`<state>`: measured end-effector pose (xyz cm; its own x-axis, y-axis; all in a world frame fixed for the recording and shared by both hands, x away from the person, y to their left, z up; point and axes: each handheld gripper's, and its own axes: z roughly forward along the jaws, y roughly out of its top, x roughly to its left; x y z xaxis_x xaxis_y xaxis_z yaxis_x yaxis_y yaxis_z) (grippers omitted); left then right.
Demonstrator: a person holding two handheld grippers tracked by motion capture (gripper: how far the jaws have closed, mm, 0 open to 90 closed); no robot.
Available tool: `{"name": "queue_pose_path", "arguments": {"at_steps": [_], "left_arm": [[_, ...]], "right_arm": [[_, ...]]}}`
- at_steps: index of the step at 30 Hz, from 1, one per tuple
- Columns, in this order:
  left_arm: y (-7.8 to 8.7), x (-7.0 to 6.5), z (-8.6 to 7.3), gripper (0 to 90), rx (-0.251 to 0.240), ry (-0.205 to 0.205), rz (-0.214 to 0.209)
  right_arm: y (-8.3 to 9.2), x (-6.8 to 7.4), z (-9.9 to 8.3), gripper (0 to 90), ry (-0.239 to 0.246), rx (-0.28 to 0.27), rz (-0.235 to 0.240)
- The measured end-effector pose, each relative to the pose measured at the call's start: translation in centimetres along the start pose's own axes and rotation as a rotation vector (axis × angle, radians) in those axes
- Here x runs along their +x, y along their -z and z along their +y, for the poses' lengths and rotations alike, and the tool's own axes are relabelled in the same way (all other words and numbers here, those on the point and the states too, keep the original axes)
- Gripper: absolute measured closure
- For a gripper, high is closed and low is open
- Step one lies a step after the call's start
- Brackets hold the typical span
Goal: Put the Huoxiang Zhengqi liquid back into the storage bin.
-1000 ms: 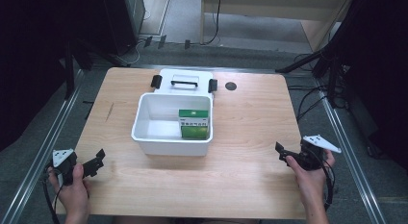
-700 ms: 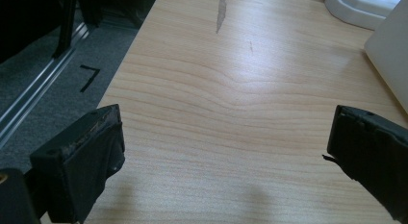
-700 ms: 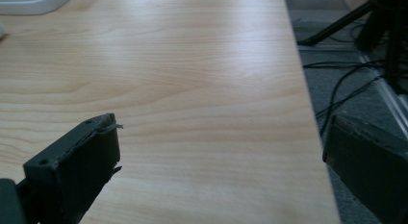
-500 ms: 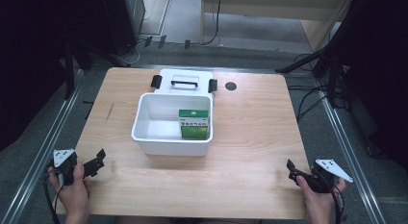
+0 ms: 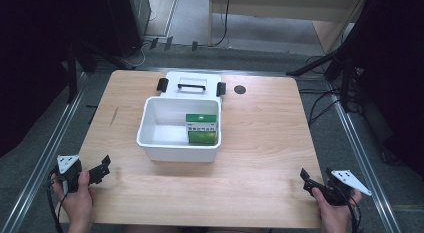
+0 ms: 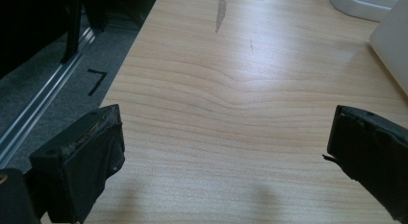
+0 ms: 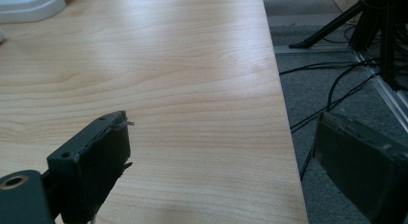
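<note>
A white open bin [image 5: 150, 139] stands mid-table with a green box [image 5: 202, 129] upright inside at its right. Behind the bin lies its white lid [image 5: 192, 83] with a black handle and two black clips. My left gripper [image 5: 100, 169] rests at the table's front left corner, open, with bare wood between its jaws [image 6: 226, 152]. At the front right corner my right gripper [image 5: 310, 182] is held open and empty; its view has it [image 7: 221, 161] straddling the table's right edge.
The wooden table [image 5: 260, 143] has a small dark round hole [image 5: 240, 89] near the back. Metal rails [image 5: 50, 138] run along both sides of the table. Cables and tripod legs [image 7: 346, 22] lie on the grey floor to the right.
My right gripper has drawn back toward the front right corner and dropped lower. The left gripper has stayed in place.
</note>
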<state>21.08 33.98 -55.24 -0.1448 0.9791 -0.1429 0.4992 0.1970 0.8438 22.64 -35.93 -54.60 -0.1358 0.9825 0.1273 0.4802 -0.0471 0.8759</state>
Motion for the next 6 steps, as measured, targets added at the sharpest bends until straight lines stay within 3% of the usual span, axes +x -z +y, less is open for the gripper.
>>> {"name": "queue_pose_path", "arguments": {"at_steps": [2, 6], "left_arm": [[-0.04, -0.05, 0.03, 0.0, 0.01, -0.003, 0.03], [-0.07, 0.02, 0.06, 0.0, 0.007, 0.013, 0.04]], "right_arm": [[0.02, -0.16, 0.0, 6.9, -0.014, -0.001, 0.009], [0.0, -0.15, 0.01, 12.5, -0.015, 0.003, 0.011]]}}
